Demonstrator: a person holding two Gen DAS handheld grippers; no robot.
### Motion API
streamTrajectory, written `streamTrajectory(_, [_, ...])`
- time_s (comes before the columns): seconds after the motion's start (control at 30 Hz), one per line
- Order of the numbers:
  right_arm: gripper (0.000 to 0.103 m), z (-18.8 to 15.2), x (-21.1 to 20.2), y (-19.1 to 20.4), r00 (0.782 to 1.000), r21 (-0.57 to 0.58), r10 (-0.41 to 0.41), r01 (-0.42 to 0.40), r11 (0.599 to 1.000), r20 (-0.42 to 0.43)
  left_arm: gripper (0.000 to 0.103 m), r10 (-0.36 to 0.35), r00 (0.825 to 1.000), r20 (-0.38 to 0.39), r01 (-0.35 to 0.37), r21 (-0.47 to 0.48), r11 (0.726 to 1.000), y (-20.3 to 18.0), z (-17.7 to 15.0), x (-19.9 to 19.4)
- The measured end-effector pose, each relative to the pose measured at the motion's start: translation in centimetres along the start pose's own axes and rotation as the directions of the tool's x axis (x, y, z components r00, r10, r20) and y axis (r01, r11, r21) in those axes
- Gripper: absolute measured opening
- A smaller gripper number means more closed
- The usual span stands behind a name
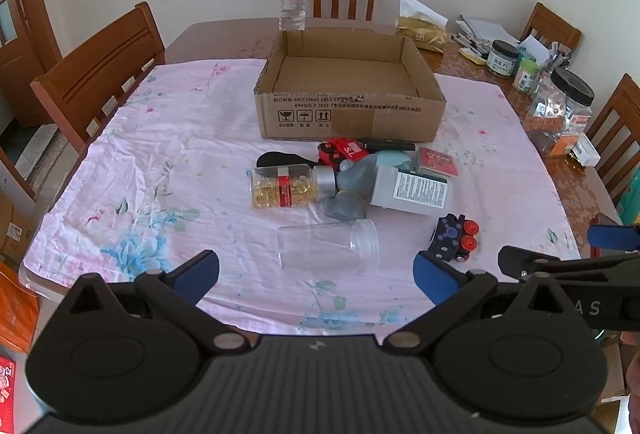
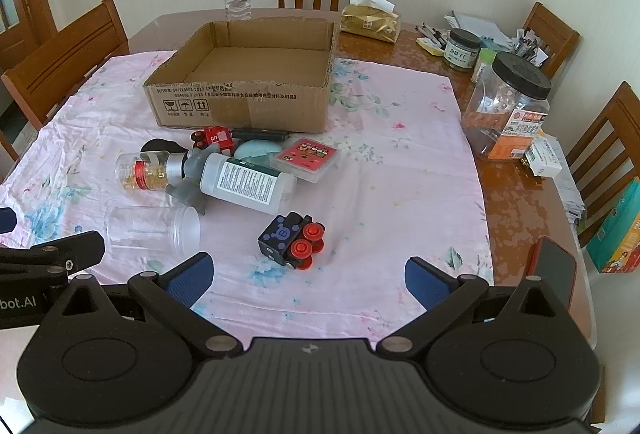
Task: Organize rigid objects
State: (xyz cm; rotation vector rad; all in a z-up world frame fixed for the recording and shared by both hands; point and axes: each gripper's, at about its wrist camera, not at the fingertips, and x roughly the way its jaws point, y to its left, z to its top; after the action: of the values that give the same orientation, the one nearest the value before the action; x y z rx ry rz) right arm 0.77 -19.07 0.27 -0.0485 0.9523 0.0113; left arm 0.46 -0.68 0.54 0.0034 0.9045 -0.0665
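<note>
Left wrist view: your left gripper (image 1: 316,270) hung with jaws spread, empty, above the clear jar (image 1: 329,247). Toy pile sat before the empty cardboard box (image 1: 349,89); the grey figure (image 1: 352,189) was half buried.

Right wrist view: your right gripper (image 2: 308,276) was released too, near the black toy train (image 2: 291,240). A phone (image 2: 554,274) was cut off behind the right finger.

Two toy trains (image 2: 291,240) (image 2: 213,139), one box (image 2: 244,105)
</note>
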Motion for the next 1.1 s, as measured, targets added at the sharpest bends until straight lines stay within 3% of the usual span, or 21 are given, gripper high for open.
streamTrajectory(0.5, [0.103,-0.9,1.5,-1.1,0.998,-0.018,0.05,-0.049,0.999,0.029,0.103,-0.044,0.999,0.018,0.044,0.033,0.998,-0.4,0.0,1.5])
streamTrajectory(0.77, [0.103,-2.1,2.5,-2.1,0.998,-0.044,0.054,-0.053,0.998,0.028,0.103,-0.046,0.999,0.027,0.044,0.068,0.997,-0.9,-0.2,4.7])
streamTrajectory(1.0, [0.103,-2.8,3.6,-2.6,0.999,-0.026,0.054,-0.054,0.998,-0.005,0.103,0.039,0.999,0.018,-0.041,0.138,0.99,-1.9,-0.9,8.6])
streamTrajectory(1.1, [0.103,-3.0,4.4,-2.6,0.998,-0.024,0.049,-0.049,0.998,-0.026,0.103,0.023,1.0,0.016,-0.025,0.129,0.991,-1.9,-1.0,9.9])
